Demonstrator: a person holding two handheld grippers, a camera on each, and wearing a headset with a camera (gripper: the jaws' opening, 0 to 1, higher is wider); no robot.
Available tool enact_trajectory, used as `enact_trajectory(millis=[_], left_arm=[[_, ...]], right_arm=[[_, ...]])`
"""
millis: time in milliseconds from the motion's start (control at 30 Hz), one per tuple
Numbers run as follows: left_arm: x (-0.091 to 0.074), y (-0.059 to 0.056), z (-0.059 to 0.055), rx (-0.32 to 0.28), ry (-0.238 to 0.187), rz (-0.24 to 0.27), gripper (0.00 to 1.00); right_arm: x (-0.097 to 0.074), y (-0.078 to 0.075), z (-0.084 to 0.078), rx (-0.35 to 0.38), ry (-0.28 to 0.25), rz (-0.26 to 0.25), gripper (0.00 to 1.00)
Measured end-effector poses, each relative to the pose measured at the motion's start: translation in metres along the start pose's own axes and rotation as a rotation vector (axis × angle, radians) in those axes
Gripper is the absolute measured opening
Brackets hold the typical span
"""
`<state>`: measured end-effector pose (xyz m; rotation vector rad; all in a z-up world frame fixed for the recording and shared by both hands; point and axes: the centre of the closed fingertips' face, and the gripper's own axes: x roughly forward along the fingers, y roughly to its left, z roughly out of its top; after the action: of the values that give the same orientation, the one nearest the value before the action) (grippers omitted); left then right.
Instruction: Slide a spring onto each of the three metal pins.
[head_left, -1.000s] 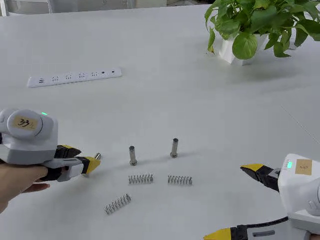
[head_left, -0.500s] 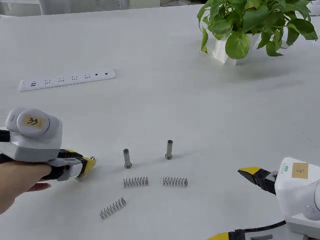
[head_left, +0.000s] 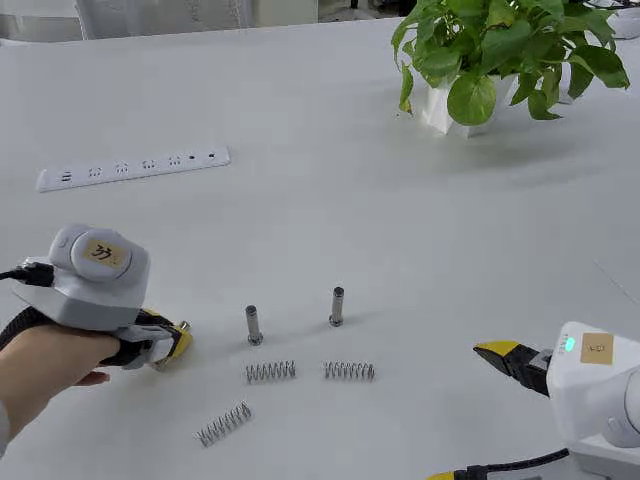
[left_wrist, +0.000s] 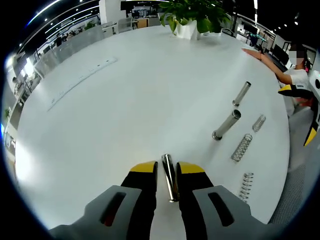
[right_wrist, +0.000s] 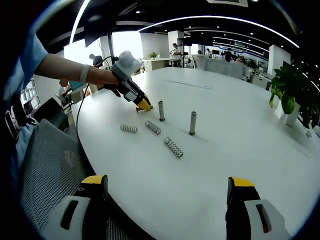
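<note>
Pin clamped in left gripper jaws; right gripper jaws wide near table edge

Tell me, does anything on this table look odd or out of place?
Nothing looks damaged or spilled. Two pins stand upright, while the third pin sits between the jaws of the left gripper. Two springs lie in a row; the third spring sits askew, nearer the person.

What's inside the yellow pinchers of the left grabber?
A metal pin, held between the left gripper's yellow jaws, which press on its sides. In the head view the jaws cover all but its tip.
</note>
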<state>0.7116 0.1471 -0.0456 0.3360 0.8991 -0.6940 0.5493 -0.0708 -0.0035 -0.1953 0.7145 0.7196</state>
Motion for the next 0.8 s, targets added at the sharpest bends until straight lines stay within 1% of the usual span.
enact_trajectory(millis=[67, 133, 200, 367, 533, 633, 800], left_arm=[[-0.0002, -0.0007, -0.0001, 0.007, 0.006, 0.011, 0.12], [0.0001, 0.0003, -0.0001, -0.004, 0.016, 0.02, 0.11], [0.0003, -0.0005, 0.0, 0.005, 0.026, 0.026, 0.11], [0.0012, 0.0006, -0.0004, -0.008, 0.051, 0.034, 0.08], [0.0019, 0.0017, -0.0008, -0.031, 0.061, 0.037, 0.06], [0.002, 0.0019, -0.0008, -0.035, 0.054, 0.042, 0.05], [0.0015, 0.0022, -0.0015, -0.074, 0.019, 0.05, 0.05]], right_arm=[[0.0013, 0.0008, 0.0008, 0.002, -0.003, 0.004, 0.99], [0.0027, 0.0012, 0.0017, -0.005, -0.005, 0.001, 0.99], [0.0038, 0.0029, 0.0034, -0.008, -0.009, 0.003, 0.99], [0.004, 0.0039, 0.0051, -0.015, -0.012, 0.004, 0.99], [0.002, 0.0033, 0.0039, -0.018, -0.009, 0.001, 0.99], [0.0003, 0.0026, 0.0034, -0.018, -0.009, -0.002, 0.99], [-0.001, 0.0025, 0.0025, -0.011, -0.014, -0.006, 0.99]])
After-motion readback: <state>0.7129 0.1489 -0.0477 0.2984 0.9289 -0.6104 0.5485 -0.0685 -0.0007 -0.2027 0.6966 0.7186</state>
